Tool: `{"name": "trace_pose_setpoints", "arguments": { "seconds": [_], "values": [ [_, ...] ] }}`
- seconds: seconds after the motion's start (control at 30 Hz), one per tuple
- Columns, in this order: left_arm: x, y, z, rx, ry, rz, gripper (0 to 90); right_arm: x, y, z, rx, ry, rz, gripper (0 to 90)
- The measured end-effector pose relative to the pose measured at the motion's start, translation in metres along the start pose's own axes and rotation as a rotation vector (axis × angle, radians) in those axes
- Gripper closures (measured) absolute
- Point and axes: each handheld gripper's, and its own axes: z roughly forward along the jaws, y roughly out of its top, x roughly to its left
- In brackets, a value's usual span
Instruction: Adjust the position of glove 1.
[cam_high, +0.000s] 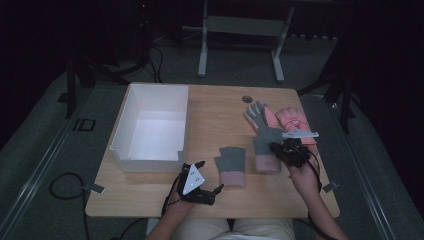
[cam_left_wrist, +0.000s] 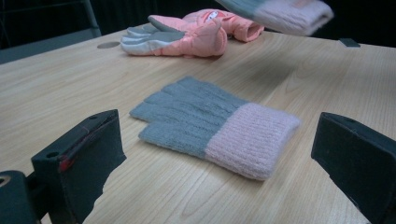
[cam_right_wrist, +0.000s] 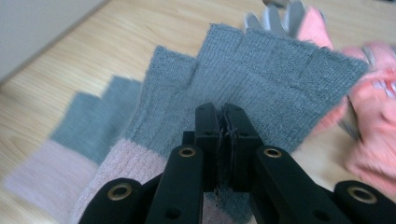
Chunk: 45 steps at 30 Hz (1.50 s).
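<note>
A grey knit glove with a pink cuff lies flat on the wooden table. My left gripper rests just before it near the front edge, open, its jaws wide apart and touching nothing. A matching grey and pink knit glove hangs off the table, and my right gripper is shut on its grey part. In the left gripper view that raised glove floats at the top edge. The lying glove appears blurred below in the right gripper view.
A white open box stands on the table's left half. Two pink and grey padded gloves lie at the back right. A small round hole marks the far edge. A metal stand is behind the table.
</note>
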Motion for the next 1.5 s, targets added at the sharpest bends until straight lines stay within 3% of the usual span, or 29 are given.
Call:
{"name": "trace_pose_setpoints", "arguments": {
  "seconds": [0.2, 0.23, 0.27, 0.37, 0.57, 0.67, 0.97, 1.4, 1.5],
  "values": [
    [0.0, 0.0, 0.0, 0.005, -0.004, 0.002, 1.6, 0.021, 0.019, 0.002, -0.036, 0.035, 0.001, 85.3],
    [0.0, 0.0, 0.001, 0.005, -0.004, -0.001, 1.6, 0.032, 0.027, 0.003, -0.056, 0.052, 0.004, 85.3],
    [0.0, 0.0, 0.001, 0.005, -0.004, -0.001, 1.6, 0.032, 0.027, 0.003, -0.056, 0.052, 0.004, 85.3],
    [0.0, 0.0, 0.0, -0.001, -0.005, 0.005, 1.4, 0.051, 0.035, 0.01, -0.067, 0.084, -0.005, 85.3],
    [0.0, 0.0, -0.001, -0.008, -0.012, 0.006, 1.4, 0.068, 0.03, 0.027, -0.032, 0.107, -0.01, 85.3],
    [0.0, 0.0, -0.001, -0.008, -0.014, 0.005, 1.4, 0.077, 0.016, 0.042, 0.018, 0.133, -0.004, 85.3],
    [0.001, 0.0, 0.0, -0.001, -0.015, 0.001, 1.4, 0.089, -0.007, 0.068, 0.106, 0.166, -0.013, 85.2],
    [0.0, 0.0, 0.001, 0.009, -0.012, 0.008, 1.4, 0.084, -0.017, 0.087, 0.162, 0.181, -0.007, 83.3],
    [-0.003, 0.001, 0.001, 0.013, 0.002, 0.027, 1.4, 0.082, -0.02, 0.088, 0.168, 0.19, -0.005, 83.6]
  ]
}}
